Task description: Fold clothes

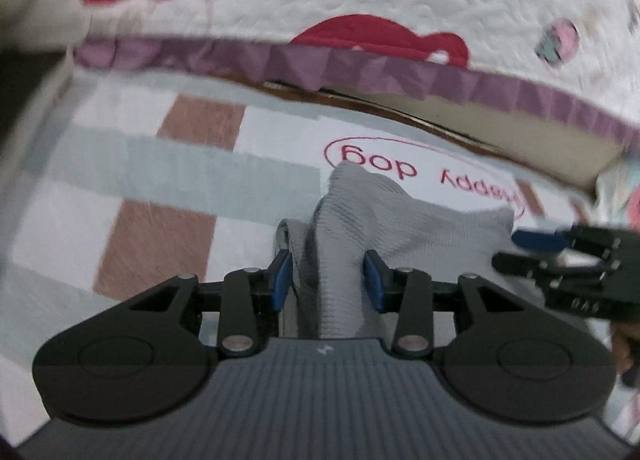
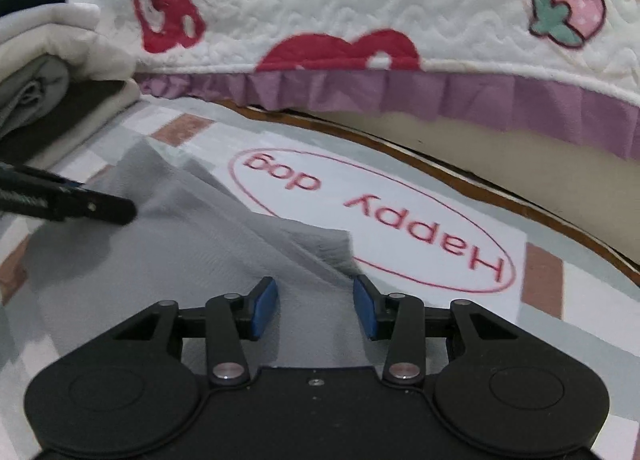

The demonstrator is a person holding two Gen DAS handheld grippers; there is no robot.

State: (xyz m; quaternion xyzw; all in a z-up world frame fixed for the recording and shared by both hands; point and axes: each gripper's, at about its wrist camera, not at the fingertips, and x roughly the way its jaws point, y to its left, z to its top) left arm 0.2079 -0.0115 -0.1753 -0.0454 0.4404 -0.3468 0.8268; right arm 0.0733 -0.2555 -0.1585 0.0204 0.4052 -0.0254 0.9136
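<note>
A grey knit garment [image 1: 360, 219] lies on a checked cloth printed "Happy dog" [image 1: 432, 175]. My left gripper [image 1: 329, 280] has a raised fold of the grey garment between its blue pads, which stand apart on either side of it. In the right wrist view the grey garment [image 2: 172, 244] spreads flat, with a folded corner near the print [image 2: 360, 211]. My right gripper [image 2: 316, 306] is open over the garment's edge, with nothing gripped. The left gripper's fingers [image 2: 92, 207] show at the left of that view.
A white quilted blanket with red shapes and a purple frill [image 2: 400, 87] hangs over the far edge. A stack of folded clothes [image 2: 48, 71] sits at the far left. The right gripper [image 1: 568, 260] shows at the right of the left wrist view.
</note>
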